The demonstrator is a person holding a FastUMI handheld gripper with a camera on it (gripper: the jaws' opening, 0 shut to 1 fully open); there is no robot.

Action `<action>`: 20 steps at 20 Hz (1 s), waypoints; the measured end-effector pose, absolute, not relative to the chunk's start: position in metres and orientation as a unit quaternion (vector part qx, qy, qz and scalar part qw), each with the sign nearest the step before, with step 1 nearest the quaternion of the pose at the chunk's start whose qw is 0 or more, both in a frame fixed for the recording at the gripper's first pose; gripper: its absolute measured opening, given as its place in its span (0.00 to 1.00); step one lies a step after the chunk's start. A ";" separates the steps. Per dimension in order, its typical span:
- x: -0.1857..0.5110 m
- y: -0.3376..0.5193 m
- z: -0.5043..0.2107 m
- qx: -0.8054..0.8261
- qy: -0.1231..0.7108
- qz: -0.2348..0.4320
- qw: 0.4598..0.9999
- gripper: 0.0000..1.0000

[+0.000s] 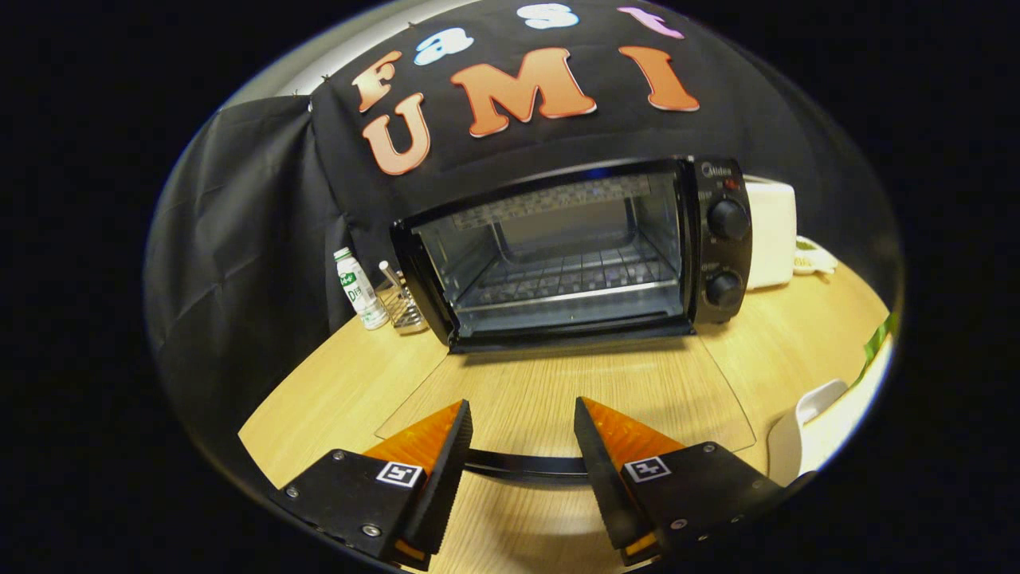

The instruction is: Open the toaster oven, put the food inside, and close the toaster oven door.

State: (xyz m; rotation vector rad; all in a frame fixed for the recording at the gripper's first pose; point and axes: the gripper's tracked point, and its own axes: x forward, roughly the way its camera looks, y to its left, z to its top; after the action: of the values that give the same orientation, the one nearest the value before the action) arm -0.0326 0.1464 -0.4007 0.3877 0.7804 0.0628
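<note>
- Far left on my counter [335, 391], against the black cloth, I see a small white bottle [360, 288] with a green label, standing upright.
- Just beside it sits a wire rack [405, 311] with a pale stick-like item [390, 277] leaning in it; I cannot tell what that is.
- The toaster oven [574, 251] stands beyond the tongs, door [566, 399] folded flat onto the counter; its glass reaches toward me and its dark handle [522, 465] lies between the two fingers.
- Inside, I see only a wire shelf [570, 275].
- My tongs [522, 422] are apart, clamped on nothing.
- Two knobs [727, 253] sit on the oven's right panel.
- Behind stands a white appliance [771, 235].
- Near right, a white rounded object [801, 434], partly hidden.
</note>
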 end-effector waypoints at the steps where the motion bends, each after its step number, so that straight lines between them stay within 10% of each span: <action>1: -0.029 0.142 -0.392 0.202 0.365 0.026 0.909 0.76; 7: -0.042 0.122 -0.385 0.221 0.381 0.027 0.897 0.67; 20: -0.080 -0.037 -0.282 0.069 0.329 -0.040 0.941 0.96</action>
State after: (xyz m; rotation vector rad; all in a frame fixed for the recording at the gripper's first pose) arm -0.0798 -0.0367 -0.2825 0.1413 0.6713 -0.0817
